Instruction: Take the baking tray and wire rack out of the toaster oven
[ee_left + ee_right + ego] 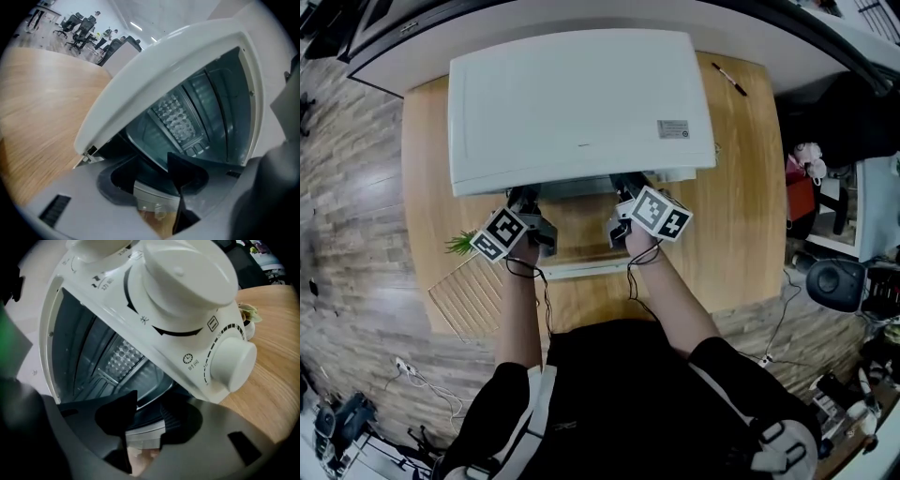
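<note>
- A slatted mat (pixel 473 295) lies on the wooden table (pixel 741 187), off the front left corner of the toaster oven (pixel 581 103).
- The left gripper (pixel 528 208) reaches into the left side of the oven's open mouth, jaws wide apart and gripping nothing.
- The baking tray (pixel 150 140) sits low inside the oven, its front rim between those jaws.
- The right gripper (pixel 623 202) is at the mouth's right side, jaws narrower, straddling the same rim unclamped.
- Two white dials (pixel 232 364) sit on the oven's right front.

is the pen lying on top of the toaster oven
No, the pen lies on the wooden table, off the far right corner of the toaster oven.
</note>
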